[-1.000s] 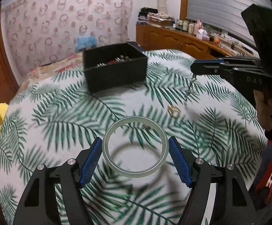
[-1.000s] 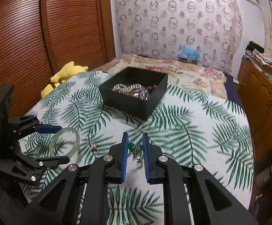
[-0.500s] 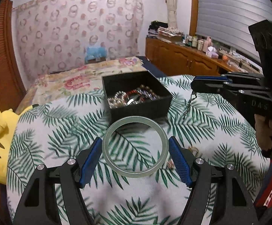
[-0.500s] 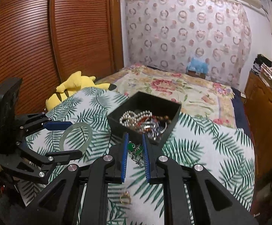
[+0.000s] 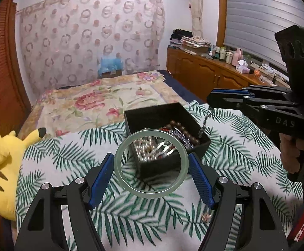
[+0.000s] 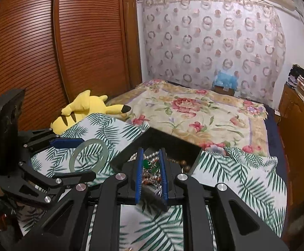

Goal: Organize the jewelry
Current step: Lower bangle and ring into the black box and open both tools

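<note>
Your left gripper (image 5: 151,174) is clamped across a pale green bangle (image 5: 150,163), one pad on each side of the ring, and it hovers over the near corner of the black box (image 5: 195,123), at 12 o'clock just ahead of the fingers in the left wrist view. Your right gripper (image 6: 151,173) is pinched on a small chain pendant (image 6: 149,165) with a green stone; in the left view the chain (image 5: 204,123) dangles from its tip at about 2 o'clock, over the right rim of the box. The main risk is the bangle: it is hard, smooth and held only at two narrow contact lines, so any twist or jolt of your wrist could let it slip out and drop outside the box, or land on the pieces within. If you let go while the ring still straddles the near wall, it may tip back onto the palm-leaf cloth (image 5: 68,161) rather than inside. The hanging chain could snag on the rim or tangle with the beads if you lower it while it swings. With both grippers crowding one small opening, they may also knock each other. The box already holds a white pearl strand (image 5: 143,146), dark brown beads (image 5: 179,127) and some silver and red pieces, heaped loosely with no dividers visible. One small piece (image 5: 205,216) lies loose on the cloth at 5 o'clock.
</note>
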The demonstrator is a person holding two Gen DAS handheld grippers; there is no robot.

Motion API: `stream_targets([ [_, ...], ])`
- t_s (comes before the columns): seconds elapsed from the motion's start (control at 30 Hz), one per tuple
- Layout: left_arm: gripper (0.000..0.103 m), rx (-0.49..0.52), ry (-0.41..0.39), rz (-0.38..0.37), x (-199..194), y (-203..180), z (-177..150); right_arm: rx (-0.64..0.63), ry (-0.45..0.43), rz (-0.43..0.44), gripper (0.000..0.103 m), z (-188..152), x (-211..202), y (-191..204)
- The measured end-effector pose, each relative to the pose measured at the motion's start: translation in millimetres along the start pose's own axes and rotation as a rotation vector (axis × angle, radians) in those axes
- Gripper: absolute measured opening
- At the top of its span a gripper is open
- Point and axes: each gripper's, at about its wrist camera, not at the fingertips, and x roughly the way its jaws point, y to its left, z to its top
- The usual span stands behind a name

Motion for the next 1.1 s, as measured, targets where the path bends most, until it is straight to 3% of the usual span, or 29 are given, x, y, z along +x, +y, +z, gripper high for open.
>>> stream_targets([
  [0.57, 0.069, 0.002, 0.035, -0.003, 37, 13, 31, 0.080, 0.076, 0.031, 0.018, 21, 68, -40],
  [0.63, 0.069, 0.003, 0.037, -0.007, 40, 15, 34, 0.079, 0.089, 0.029, 0.027, 22, 73, -42],
  [0.7, 0.069, 0.005, 0.037, -0.011, 43, 14, 38, 0.076, 0.085, 0.024, 0.032, 23, 73, -43],
  [1.1, 0.069, 0.038, 0.110, -0.035, 89, 5, 49, 0.123, 0.094, -0.028, 0.032, 2, 58, -63],
])
